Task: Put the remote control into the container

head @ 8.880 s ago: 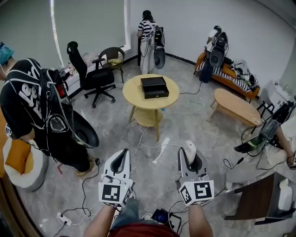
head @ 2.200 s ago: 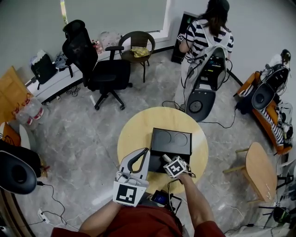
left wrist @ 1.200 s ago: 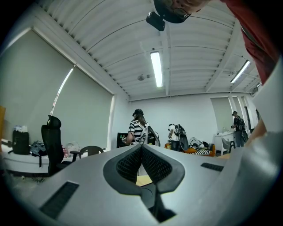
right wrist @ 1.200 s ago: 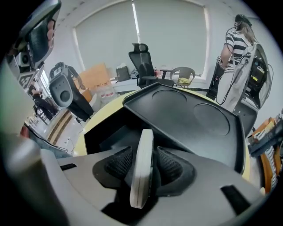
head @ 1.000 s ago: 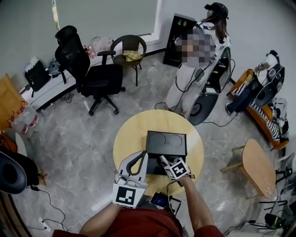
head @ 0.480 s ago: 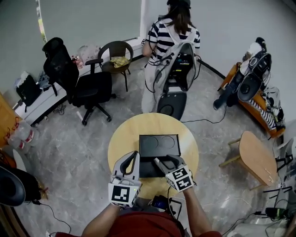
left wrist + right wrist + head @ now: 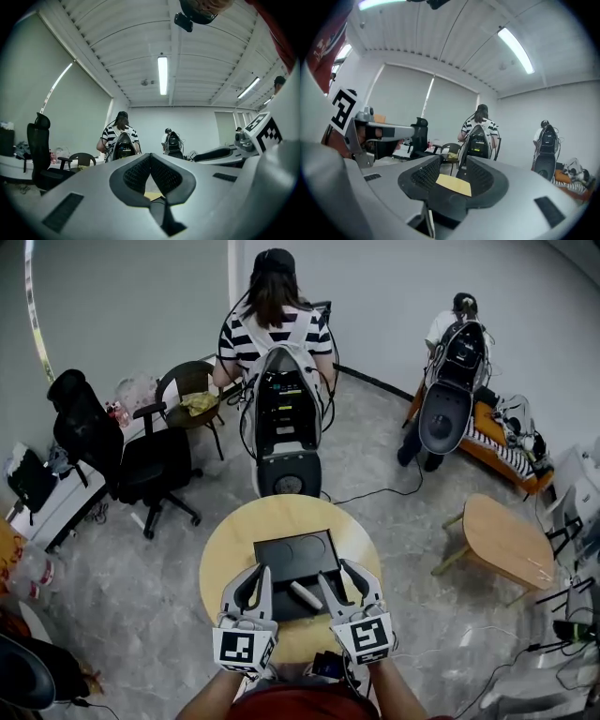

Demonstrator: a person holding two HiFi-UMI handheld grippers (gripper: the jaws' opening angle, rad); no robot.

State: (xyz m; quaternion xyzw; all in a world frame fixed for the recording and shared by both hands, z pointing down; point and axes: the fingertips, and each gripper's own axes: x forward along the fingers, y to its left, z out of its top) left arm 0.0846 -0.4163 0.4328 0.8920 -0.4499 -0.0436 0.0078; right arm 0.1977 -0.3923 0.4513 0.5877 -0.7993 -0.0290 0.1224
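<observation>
A black container (image 7: pixel 292 554) sits on the round yellow table (image 7: pixel 225 554) in the head view. The white remote control (image 7: pixel 305 594) lies inside the container's near section, between my two grippers and touching neither. My left gripper (image 7: pixel 260 570) hovers at the container's near left edge, its fingertips touching with nothing between them (image 7: pixel 150 159). My right gripper (image 7: pixel 337 573) hovers at the near right edge. It stands open and empty, and the yellow table shows through its gap (image 7: pixel 451 165).
A person in a striped shirt (image 7: pixel 275 324) with a bulky backpack rig (image 7: pixel 283 418) stands just beyond the table. A black office chair (image 7: pixel 141 460) and a brown chair (image 7: pixel 192 395) are at left. A low wooden bench (image 7: pixel 506 542) and a second person (image 7: pixel 450 362) are at right.
The right gripper has let go of the white remote and drawn back toward me; the remote now lies in the container. The left gripper has moved up beside the container.
</observation>
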